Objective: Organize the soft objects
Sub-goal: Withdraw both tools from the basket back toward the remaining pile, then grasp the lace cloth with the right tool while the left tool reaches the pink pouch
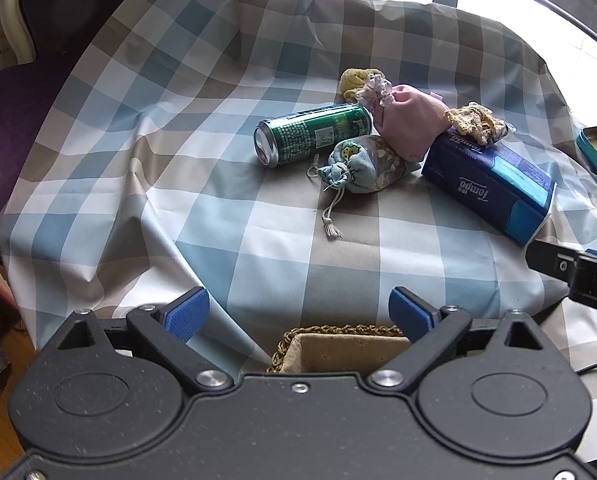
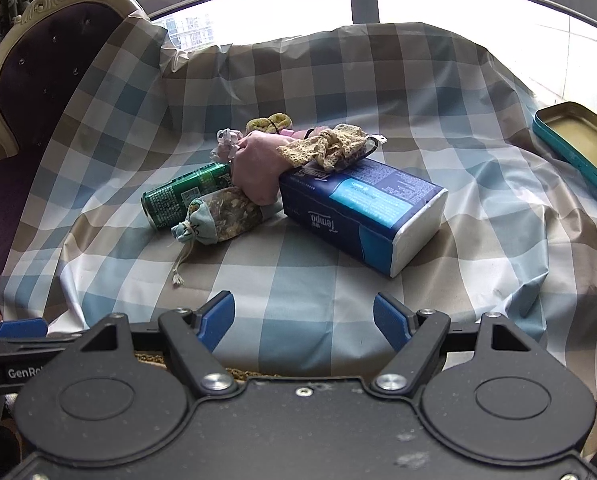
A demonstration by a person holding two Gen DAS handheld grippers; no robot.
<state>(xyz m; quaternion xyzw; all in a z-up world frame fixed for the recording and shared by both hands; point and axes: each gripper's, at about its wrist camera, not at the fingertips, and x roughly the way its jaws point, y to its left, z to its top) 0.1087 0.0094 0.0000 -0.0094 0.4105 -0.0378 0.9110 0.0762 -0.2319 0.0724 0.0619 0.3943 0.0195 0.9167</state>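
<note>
Checked cloth (image 1: 258, 240) in blue, grey and white covers the worktop I am looking across, and the soft things sit bunched near its middle. I see a pale blue drawstring pouch (image 1: 362, 166) lying on its side, its cord trailing toward the near edge, touching a green can (image 1: 310, 134) that also lies on its side just behind it. A pink pouch (image 1: 408, 120) leans against the far end of a blue tissue pack (image 1: 490, 182), and a beige lace piece (image 1: 478, 118) is draped over that pack's far top corner. A small yellow soft item (image 1: 354, 80) peeks out behind the pink pouch, toward the far edge. At the right edge rests a teal tin lid (image 2: 578, 140). A woven basket (image 1: 338, 346) with a cloth lining sits at the near edge, directly below my left gripper (image 1: 298, 312), whose fingers are spread wide with nothing between them. My right gripper (image 2: 304, 316) hangs over bare cloth near the same edge, fingers parted about halfway and also holding nothing.
</note>
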